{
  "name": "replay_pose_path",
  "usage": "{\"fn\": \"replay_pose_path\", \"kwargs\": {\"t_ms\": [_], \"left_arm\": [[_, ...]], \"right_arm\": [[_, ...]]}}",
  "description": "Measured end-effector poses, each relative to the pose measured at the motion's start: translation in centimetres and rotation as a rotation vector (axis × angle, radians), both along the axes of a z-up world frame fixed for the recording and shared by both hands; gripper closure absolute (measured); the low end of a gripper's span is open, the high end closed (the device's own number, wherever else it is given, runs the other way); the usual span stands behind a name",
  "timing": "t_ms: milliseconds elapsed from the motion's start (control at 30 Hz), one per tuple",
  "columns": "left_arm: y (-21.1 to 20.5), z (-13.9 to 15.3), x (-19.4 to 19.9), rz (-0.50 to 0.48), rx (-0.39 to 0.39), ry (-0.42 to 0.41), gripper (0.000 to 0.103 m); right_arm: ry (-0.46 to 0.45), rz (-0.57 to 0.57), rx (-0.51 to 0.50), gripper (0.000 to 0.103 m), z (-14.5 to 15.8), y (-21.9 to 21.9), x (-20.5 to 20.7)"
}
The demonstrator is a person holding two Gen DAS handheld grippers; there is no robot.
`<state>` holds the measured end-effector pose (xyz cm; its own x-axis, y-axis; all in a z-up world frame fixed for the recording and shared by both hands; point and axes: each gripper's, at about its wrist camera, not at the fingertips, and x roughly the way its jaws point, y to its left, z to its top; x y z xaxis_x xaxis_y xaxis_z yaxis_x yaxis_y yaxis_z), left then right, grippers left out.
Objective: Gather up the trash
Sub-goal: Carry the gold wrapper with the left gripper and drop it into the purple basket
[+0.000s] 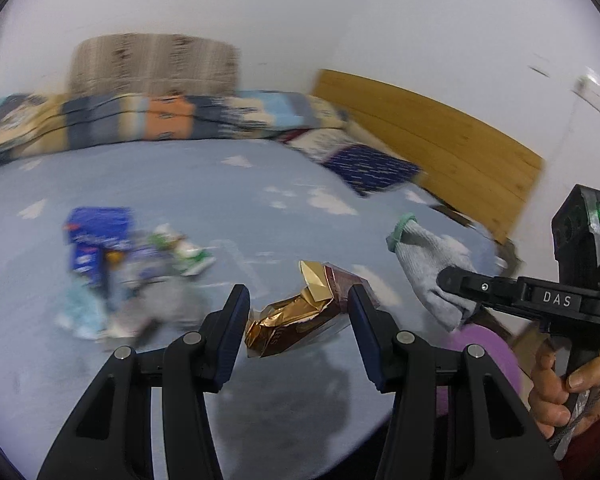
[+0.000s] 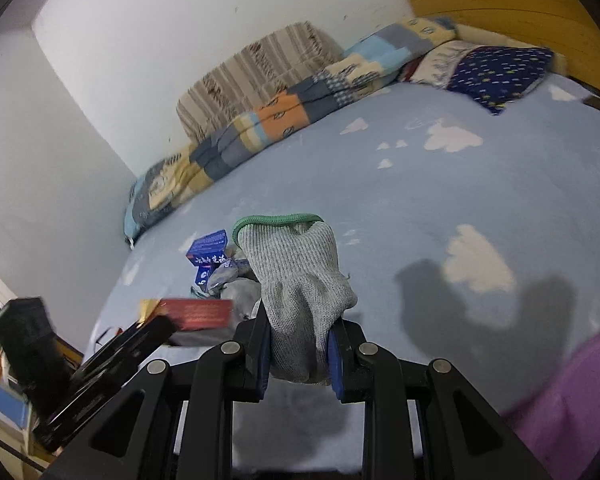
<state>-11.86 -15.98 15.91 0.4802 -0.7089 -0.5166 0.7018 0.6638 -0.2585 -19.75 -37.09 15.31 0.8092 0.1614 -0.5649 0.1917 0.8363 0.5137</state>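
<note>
My left gripper (image 1: 298, 300) is shut on a crumpled gold and maroon wrapper (image 1: 300, 312), held above the blue bed sheet (image 1: 220, 200); the wrapper also shows in the right wrist view (image 2: 198, 314). My right gripper (image 2: 298, 332) is shut on a grey knit glove with a green cuff (image 2: 296, 276), held above the bed; the glove also shows in the left wrist view (image 1: 428, 264). A pile of trash with a blue box (image 1: 96, 244) and crumpled wrappers (image 1: 172, 256) lies on the sheet to the left, also in the right wrist view (image 2: 210, 252).
Patchwork pillows (image 1: 160, 120) and a striped cushion (image 1: 152, 64) line the far wall. A dark blue pillow (image 2: 496, 72) lies by the wooden headboard (image 1: 440, 136). A purple cloth (image 2: 572, 404) is at the near right. White wall stands behind.
</note>
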Motion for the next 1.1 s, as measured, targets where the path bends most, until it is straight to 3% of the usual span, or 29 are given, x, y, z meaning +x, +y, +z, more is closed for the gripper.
{"fn": "replay_pose_path", "kwargs": {"t_ms": [167,333,567,667,767,967,1100], "left_arm": [[-5.7,1.8,-5.1,-0.192,0.009,-0.047,0.053],[-11.9,2.0,-10.1,-0.376,0.044,-0.032,0.052],[-19.5,0.2,-13.7,-0.493,0.133,0.034,0.052],[-21.0,-0.2,-14.7,-0.517,0.166,0.041,0.040],[-21.2,-0.2,-15.1,-0.519,0.161,0.036,0.037],[-18.3,0.6,-13.4,-0.444,0.129,0.039,0.035],[-14.4,0.8,-11.1,-0.344,0.124,0.015,0.032]], "right_arm": [[-0.005,-0.128,-0.009,0.079,1.1,-4.3,-8.1],[0.035,-0.277,-0.019,0.079,0.7,-8.1,-14.7],[0.117,-0.450,0.044,0.077,-2.4,-12.8,-20.8],[0.144,-0.494,0.049,0.074,-3.4,-14.1,-22.3],[0.149,-0.535,0.062,0.056,-3.8,-15.1,-23.2],[0.120,-0.550,0.013,0.054,-2.5,-15.1,-24.0],[0.091,-0.477,0.024,0.052,-1.9,-13.5,-22.4]]}}
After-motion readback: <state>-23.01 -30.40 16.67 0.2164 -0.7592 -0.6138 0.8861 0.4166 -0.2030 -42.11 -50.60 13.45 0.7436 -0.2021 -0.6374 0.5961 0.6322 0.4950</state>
